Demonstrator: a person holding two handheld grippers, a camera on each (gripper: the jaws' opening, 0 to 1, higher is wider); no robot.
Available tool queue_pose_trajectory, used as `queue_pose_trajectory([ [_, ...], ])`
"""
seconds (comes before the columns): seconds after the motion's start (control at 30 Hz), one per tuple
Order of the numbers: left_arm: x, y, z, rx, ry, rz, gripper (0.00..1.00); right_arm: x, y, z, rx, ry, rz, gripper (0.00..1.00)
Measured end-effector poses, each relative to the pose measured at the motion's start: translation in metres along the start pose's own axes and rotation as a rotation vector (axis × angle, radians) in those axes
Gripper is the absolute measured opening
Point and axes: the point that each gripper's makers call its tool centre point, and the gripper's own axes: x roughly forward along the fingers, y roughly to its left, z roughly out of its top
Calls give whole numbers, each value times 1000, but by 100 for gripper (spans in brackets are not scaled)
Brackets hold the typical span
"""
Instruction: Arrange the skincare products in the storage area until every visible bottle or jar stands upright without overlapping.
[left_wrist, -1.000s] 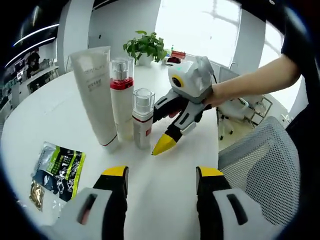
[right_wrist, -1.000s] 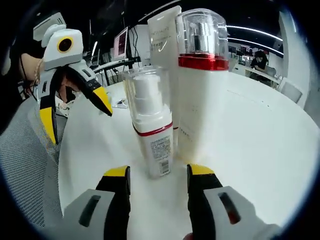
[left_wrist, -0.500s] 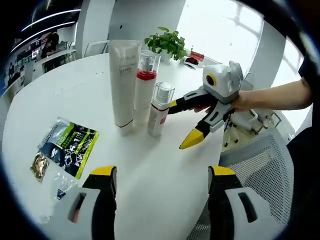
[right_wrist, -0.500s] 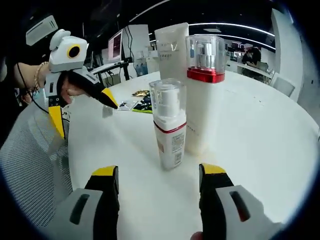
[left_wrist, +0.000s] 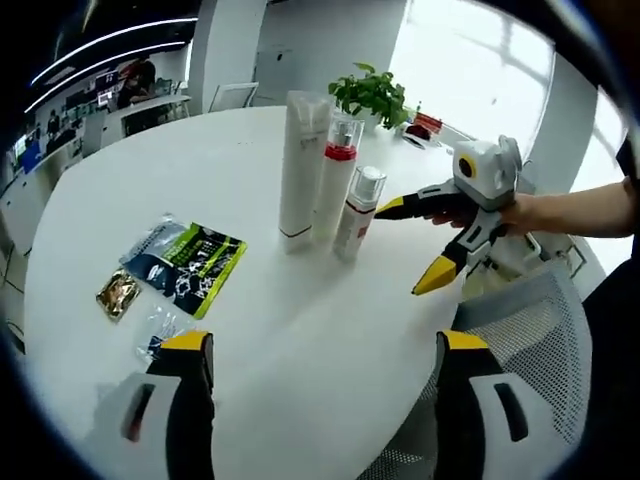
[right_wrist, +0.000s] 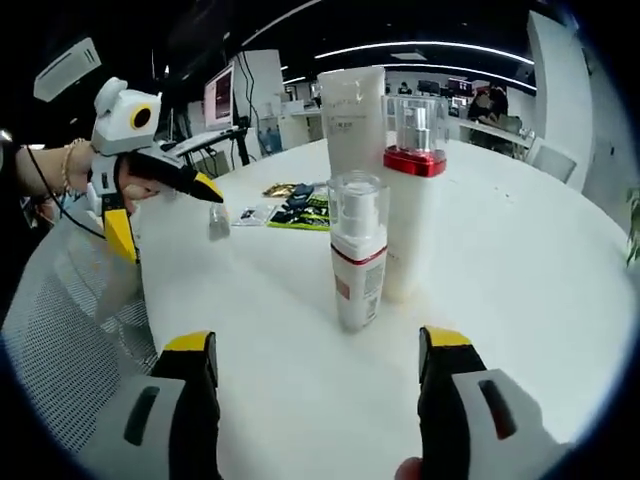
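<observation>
In the left gripper view, the left claw (left_wrist: 320, 350) stands spread wide over the near edge of the white tabletop (left_wrist: 150, 190), pinching nothing. Far across it three skincare products stand upright in a tight row: a tall white tube (left_wrist: 300, 170), a red-collared pump bottle (left_wrist: 335, 180) and a small spray bottle (left_wrist: 358, 213). Whether they touch is hard to tell. The right claw (left_wrist: 412, 245) comes in from the right, spread and empty, just beside the small spray bottle. To the left lie a green sachet (left_wrist: 190, 268) and smaller packets (left_wrist: 120, 293), their print unreadable. A potted plant (left_wrist: 375, 95) sits far off.

In the right gripper view, the right claw (right_wrist: 315, 350) is spread and empty, near the small spray bottle (right_wrist: 358, 250). The red-collared pump bottle (right_wrist: 412, 210) and tall white tube (right_wrist: 352, 125) stand behind, partly hidden. The left claw (right_wrist: 160, 215) hangs open at left, beside a mesh chair (right_wrist: 60, 330).
</observation>
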Motion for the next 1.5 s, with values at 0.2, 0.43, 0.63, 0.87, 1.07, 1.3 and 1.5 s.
queue_pose_trajectory([
  [0.2, -21, 8, -4, -34, -24, 50, 94, -10, 16, 12, 16, -29, -16, 87],
  [0.43, -43, 16, -14, -68, -62, 91, 96, -8, 33, 6, -3, -18, 4, 90],
  [0.63, -61, 21, -27, -95, -62, 125, 96, -14, 45, 10, 23, -13, 2, 94],
  [0.87, -80, 31, -39, -114, -70, 159, 96, -17, 60, 13, 38, -23, 2, 96],
  [1.07, -96, 36, -45, -111, -75, 180, 96, -15, 69, 18, 24, -28, 8, 95],
  [1.3, -106, 43, -53, -118, -88, 186, 95, -9, 78, 29, 6, -33, 6, 94],
  [1.5, -109, 48, -64, -100, -80, 183, 95, 1, 87, 41, -53, -26, 17, 93],
])
